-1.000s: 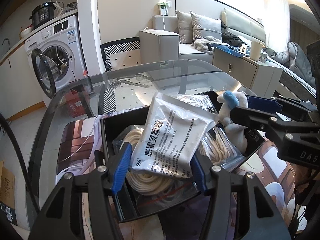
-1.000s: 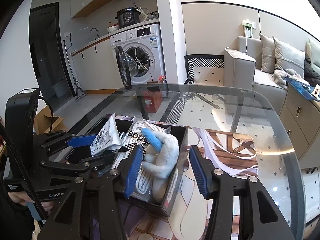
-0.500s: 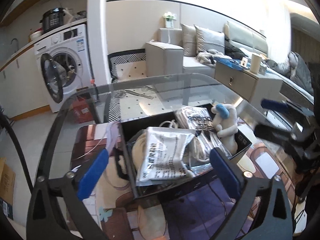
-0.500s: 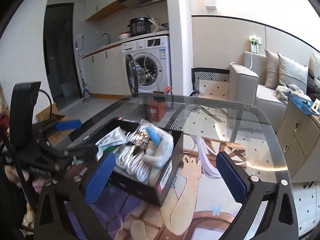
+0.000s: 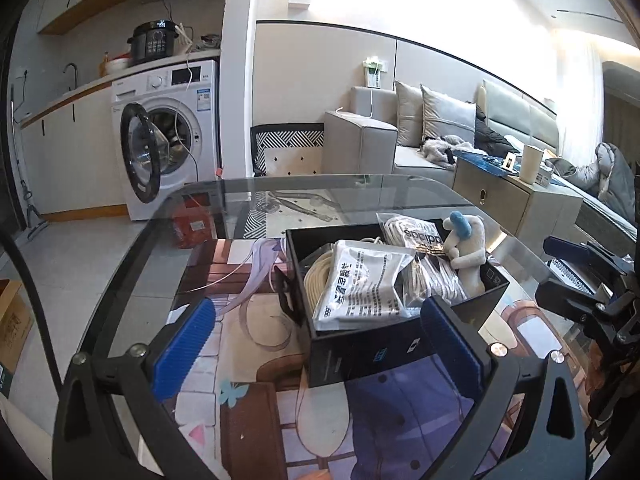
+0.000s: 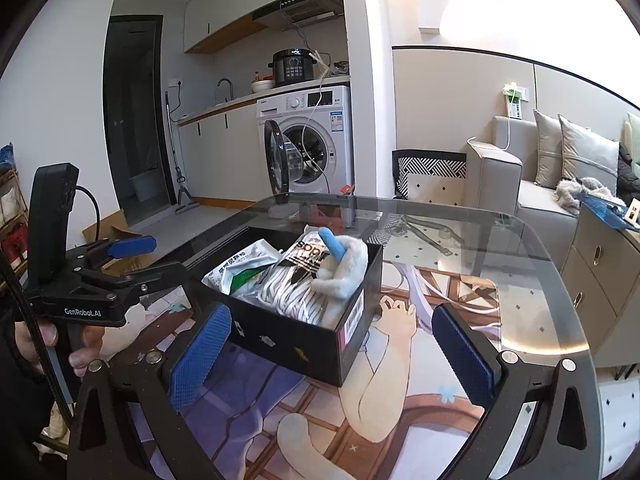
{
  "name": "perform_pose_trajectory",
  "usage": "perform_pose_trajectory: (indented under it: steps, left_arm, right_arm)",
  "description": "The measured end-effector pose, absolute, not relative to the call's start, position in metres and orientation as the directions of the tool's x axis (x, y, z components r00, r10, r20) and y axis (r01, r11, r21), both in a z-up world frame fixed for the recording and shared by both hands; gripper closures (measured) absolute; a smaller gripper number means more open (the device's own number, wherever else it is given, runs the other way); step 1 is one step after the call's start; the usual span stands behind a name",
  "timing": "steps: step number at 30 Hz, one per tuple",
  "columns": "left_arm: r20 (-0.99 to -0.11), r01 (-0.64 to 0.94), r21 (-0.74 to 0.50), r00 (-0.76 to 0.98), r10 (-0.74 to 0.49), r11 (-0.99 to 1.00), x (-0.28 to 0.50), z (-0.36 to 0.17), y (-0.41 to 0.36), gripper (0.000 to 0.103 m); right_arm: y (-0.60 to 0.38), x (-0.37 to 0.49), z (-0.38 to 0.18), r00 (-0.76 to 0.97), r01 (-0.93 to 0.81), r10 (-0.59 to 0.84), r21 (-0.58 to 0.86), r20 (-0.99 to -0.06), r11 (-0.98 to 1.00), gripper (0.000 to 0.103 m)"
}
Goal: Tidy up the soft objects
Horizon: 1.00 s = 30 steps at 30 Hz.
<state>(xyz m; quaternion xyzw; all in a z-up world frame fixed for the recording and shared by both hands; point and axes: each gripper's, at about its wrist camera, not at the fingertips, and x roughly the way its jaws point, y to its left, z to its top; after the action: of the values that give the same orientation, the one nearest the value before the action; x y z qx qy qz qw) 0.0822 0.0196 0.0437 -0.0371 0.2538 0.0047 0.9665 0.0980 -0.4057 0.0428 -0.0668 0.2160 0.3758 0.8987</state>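
A black box [image 5: 360, 352] stands on the glass table. In it lie a white printed pouch [image 5: 360, 284], a clear bag of white cords [image 5: 424, 240], a cream rope coil [image 5: 316, 276] and a white plush toy with a blue ear [image 5: 468, 248]. My left gripper [image 5: 317, 306] is open, drawn back from the box's near side and holding nothing. My right gripper [image 6: 331, 314] is also open and hovers short of the box [image 6: 288, 340]; the plush [image 6: 344, 264] and pouch [image 6: 236, 268] rest inside, untouched. A hand holds the left gripper [image 6: 132, 256] at the left.
A printed cartoon mat [image 5: 256, 420] covers the glass table [image 6: 520, 232]. Beyond it stand a washing machine [image 5: 168, 136] with its door open, a grey sofa [image 5: 400, 140] and a low cabinet [image 5: 516, 200]. A cardboard box [image 5: 12, 320] sits on the floor at the left.
Both grippers opened wide, the left letting go of the pouch and the right of the plush. Both then drew back from the box, leaving the items inside.
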Motion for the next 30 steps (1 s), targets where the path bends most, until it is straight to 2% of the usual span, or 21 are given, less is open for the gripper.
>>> perform_pose_trajectory:
  steps: [13,30]
  left_arm:
    - [-0.445,-0.036,-0.018,0.895,0.024,0.999,0.081,0.034,0.012,0.000]
    - [-0.450,-0.056,-0.097,0.893,0.006,0.994,0.083,0.028,0.024,0.000]
  right_arm:
    - [-0.400,0.087,0.035,0.668,-0.687,0.627,-0.008,-0.401,0.727,0.001]
    - [-0.400,0.081,0.035,0.683,-0.678,0.621,-0.015,-0.385,0.735,0.001]
